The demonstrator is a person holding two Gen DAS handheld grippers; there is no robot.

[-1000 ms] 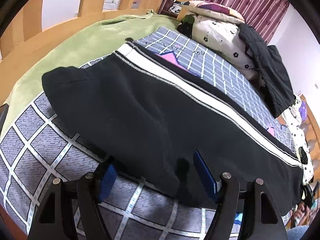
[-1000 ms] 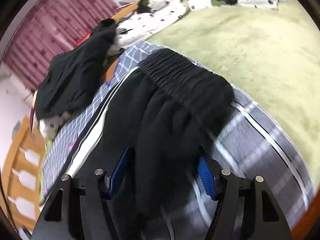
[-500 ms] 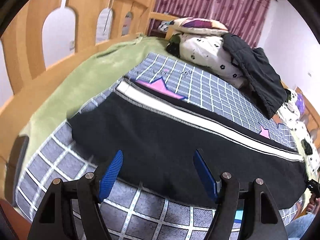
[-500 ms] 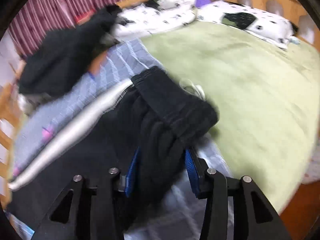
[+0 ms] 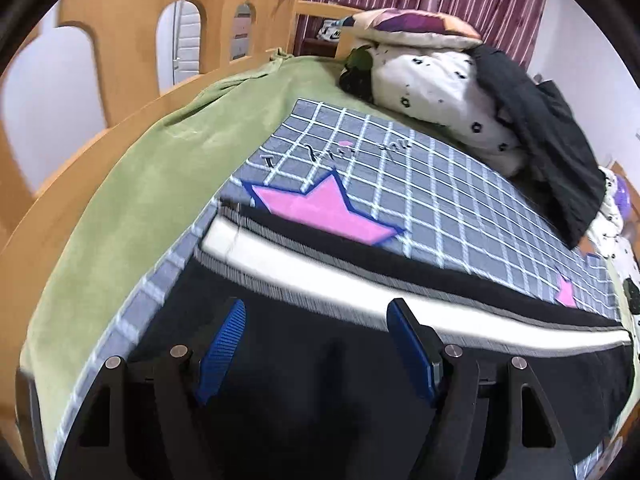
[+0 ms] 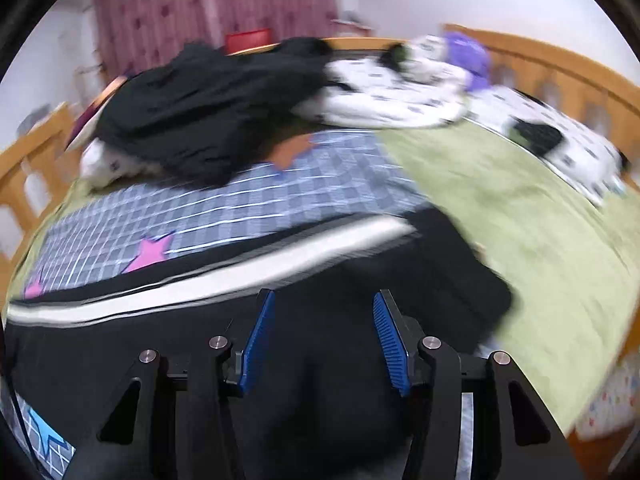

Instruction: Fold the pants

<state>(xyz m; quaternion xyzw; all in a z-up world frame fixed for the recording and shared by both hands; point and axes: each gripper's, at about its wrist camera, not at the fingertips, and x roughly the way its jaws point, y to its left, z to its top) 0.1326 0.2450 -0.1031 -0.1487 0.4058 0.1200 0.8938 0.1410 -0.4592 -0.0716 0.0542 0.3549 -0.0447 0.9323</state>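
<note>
Black pants (image 5: 320,360) with a white side stripe (image 5: 320,268) lie flat on a grey checked sheet (image 5: 420,184) on the bed. In the left wrist view my left gripper (image 5: 316,320) is open, empty, just above the black cloth near the cuff end. In the right wrist view the pants (image 6: 320,352) lie under my right gripper (image 6: 324,312), which is open with nothing between its blue pads; the waist end (image 6: 460,280) is to the right. This view is blurred.
A green blanket (image 5: 132,200) covers the bed's left side and the right side in the right wrist view (image 6: 520,220). Spotted white bedding (image 5: 440,92) and a black garment (image 5: 552,132) are piled at the far side. Wooden bed rails (image 5: 100,60) surround the bed.
The right gripper let go of the waist fabric and opened. Both grippers moved forward over the pants, which now lie flat.
</note>
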